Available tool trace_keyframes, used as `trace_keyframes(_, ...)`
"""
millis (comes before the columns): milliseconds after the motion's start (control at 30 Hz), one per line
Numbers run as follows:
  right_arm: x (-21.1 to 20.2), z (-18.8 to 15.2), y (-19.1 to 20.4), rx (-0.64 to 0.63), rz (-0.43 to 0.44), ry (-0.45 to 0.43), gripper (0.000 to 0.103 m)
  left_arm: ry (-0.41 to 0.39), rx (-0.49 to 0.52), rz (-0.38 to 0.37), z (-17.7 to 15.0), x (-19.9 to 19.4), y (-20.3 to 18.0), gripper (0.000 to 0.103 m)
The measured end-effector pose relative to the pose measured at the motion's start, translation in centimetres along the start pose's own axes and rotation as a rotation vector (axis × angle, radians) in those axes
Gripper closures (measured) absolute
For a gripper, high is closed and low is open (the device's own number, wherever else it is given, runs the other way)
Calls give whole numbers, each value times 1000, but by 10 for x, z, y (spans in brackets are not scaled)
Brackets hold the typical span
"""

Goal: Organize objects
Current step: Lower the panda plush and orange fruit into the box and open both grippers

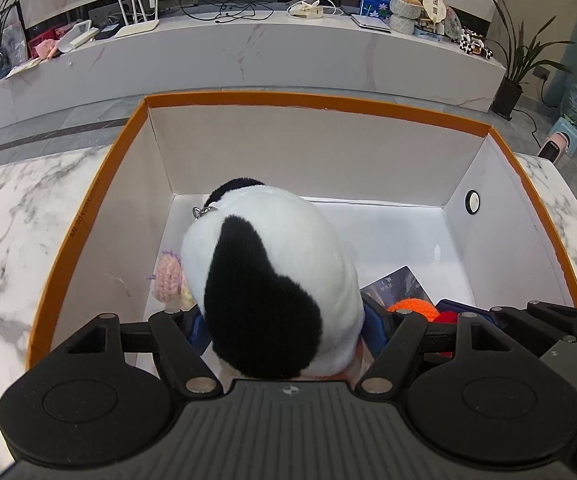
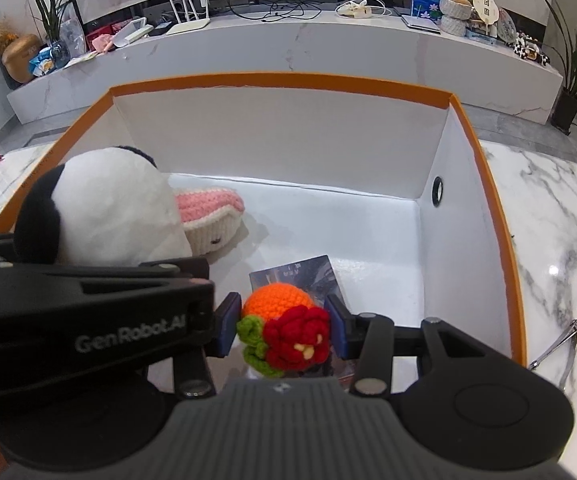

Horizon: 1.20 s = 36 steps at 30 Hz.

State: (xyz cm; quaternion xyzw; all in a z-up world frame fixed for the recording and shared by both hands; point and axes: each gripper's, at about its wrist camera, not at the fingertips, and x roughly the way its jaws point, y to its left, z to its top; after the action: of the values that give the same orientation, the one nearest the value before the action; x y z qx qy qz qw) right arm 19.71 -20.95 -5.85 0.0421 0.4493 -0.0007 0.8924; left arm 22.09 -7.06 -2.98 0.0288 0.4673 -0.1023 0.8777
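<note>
1. Left wrist view: the left gripper [image 1: 284, 320] points down into an orange-rimmed box [image 1: 88, 200] with white walls, standing on a marble bench [image 1: 16, 216]. Its blue-padded fingers [image 1: 196, 328] stand wide apart and press both sides of a black-and-white plush toy [image 1: 276, 264], which fills the near middle of the box. A pink crocheted piece [image 1: 168, 276] lies just left of the plush on the box floor. To the right, a dark booklet [image 1: 400, 284] lies on the floor, with an orange crocheted ball [image 1: 414, 306] in front of it.

2. Right wrist view: the right gripper [image 2: 284, 328] also reaches into the box [image 2: 504, 240]. Its fingers [image 2: 226, 328] are drawn close and clamp a crocheted bundle, the orange ball [image 2: 276, 300] with a red flower [image 2: 298, 340] and green leaves [image 2: 250, 330], above the booklet [image 2: 296, 272]. The plush toy [image 2: 108, 208] and the left gripper's black arm sit at the near left. The pink-and-cream crocheted piece [image 2: 212, 216] lies behind the plush. Metal nail clippers [image 2: 560, 344] rest on the bench [image 2: 560, 220] outside the right wall.
</note>
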Motion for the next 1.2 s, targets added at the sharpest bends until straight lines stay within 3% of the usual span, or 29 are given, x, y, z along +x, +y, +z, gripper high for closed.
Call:
trace_keyframes(567,1,0,1,13,-8,19,54,12,4,8,2,-1,-1,20)
trace_keyframes(967,1,-1,1,5,-59,10,34,37,-19,-2,2,0,2,19)
trace_keyframes(1200,1,-1,0,5,-68,0,28,41,-33,-13,3,-1,7,19)
